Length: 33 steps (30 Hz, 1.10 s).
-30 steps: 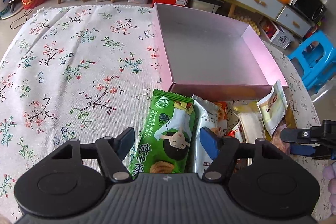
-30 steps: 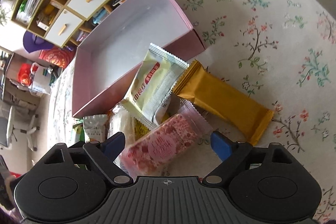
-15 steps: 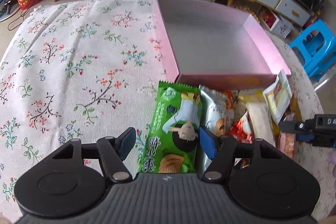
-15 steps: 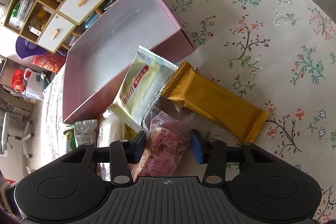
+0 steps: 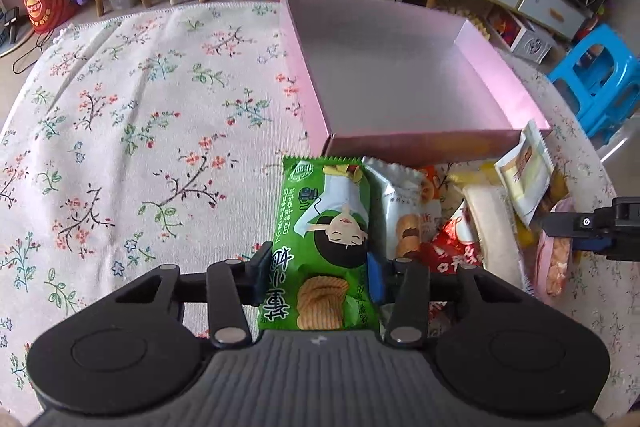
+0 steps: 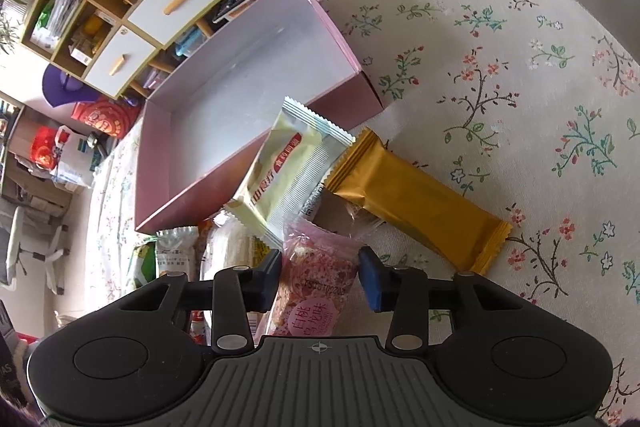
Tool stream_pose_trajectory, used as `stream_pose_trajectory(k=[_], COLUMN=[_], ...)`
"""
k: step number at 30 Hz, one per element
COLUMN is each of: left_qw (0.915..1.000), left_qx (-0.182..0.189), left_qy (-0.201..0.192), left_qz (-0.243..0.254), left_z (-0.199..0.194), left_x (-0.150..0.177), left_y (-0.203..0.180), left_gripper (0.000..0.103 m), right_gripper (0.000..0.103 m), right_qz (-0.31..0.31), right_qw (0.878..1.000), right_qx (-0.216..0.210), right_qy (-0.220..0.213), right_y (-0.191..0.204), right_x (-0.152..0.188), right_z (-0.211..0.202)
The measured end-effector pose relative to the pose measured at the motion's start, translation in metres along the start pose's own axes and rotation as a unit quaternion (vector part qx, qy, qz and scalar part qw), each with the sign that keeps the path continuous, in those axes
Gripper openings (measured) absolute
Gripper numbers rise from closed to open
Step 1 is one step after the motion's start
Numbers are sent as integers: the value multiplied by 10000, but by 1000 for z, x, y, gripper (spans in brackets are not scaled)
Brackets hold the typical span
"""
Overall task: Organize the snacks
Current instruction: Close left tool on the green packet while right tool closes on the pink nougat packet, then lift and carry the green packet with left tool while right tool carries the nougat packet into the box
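Left wrist, one green packet point(image 5: 324, 247), one pink box point(image 5: 404, 147)

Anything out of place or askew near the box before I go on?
One thing: the cream packet lies tilted, propped against the pink box wall over the other snacks, not flat. The box itself holds nothing yet. No spills or tears visible.

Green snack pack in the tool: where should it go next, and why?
Probably lift the green snack pack and carry it forward over the near wall of the pink box. The left tool already pinches it on both sides, and the box just beyond it shows only bare floor.
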<state>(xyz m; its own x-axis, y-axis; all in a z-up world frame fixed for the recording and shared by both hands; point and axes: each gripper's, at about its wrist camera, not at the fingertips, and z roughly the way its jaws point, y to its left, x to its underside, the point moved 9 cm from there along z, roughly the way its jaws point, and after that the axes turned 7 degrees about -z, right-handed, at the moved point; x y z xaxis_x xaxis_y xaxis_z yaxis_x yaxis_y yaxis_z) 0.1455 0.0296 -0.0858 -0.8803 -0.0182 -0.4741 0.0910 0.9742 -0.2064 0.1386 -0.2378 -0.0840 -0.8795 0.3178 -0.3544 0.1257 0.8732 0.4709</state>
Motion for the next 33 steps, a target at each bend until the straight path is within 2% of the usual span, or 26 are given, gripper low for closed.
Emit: stream_pose_trajectory(k=[18, 24, 33], left_qw=[9963, 9933, 9904], left_qx=[365, 505, 615], left_qy=[-761, -967, -1182], left_qz=[-136, -370, -355], left_z=[-47, -45, -23], left_x=[-23, -39, -68], left_y=[-6, -12, -43], left_gripper=[41, 41, 41], right_gripper=[39, 39, 39], right_qz=[86, 303, 392], right_qw=[9979, 9945, 9907], right_qx=[-542, -653, -357], right_qy=[-355, -761, -1250], right_y=[17, 18, 14], right_x=[-18, -45, -100], right_z=[-34, -44, -39])
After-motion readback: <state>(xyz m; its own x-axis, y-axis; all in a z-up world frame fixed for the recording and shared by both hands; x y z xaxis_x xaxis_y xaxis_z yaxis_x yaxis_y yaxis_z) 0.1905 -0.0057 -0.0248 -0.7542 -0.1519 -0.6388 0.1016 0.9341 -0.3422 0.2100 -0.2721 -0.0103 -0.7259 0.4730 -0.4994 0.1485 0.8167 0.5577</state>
